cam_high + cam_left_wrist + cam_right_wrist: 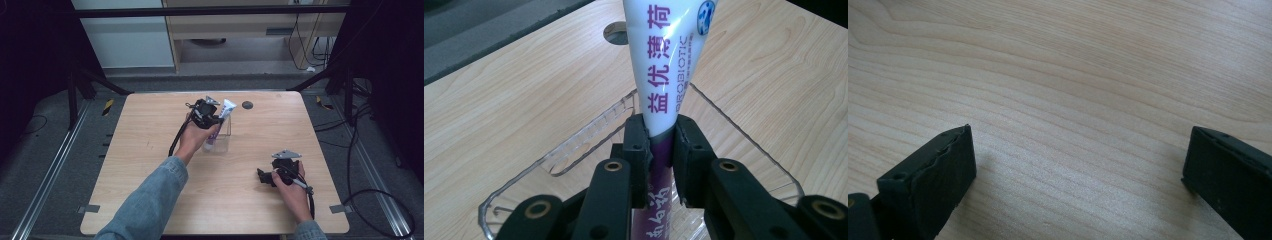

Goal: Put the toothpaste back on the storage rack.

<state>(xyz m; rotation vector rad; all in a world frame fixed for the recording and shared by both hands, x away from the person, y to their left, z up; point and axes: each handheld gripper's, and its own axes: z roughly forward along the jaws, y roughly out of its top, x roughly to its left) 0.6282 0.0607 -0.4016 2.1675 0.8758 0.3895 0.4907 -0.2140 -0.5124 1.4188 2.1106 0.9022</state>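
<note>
A white and purple toothpaste tube (664, 75) stands tilted in a clear plastic container (574, 145) near the table's middle. My left gripper (660, 150) is shut on the tube's purple lower part, above the container's opening. From above, the tube (223, 114) leans up and to the right out of the container (224, 142), with the left gripper (206, 114) at its left side. My right gripper (265, 177) rests low at the table's front right, jaws wide open over bare wood. Its two fingertips (943, 170) have nothing between them.
The wooden table (150, 150) has a small dark round hole (247, 105) near its far edge, just behind the container. Metal frame legs and cables stand on the floor around the table. A denim sleeve reaches in from the bottom left.
</note>
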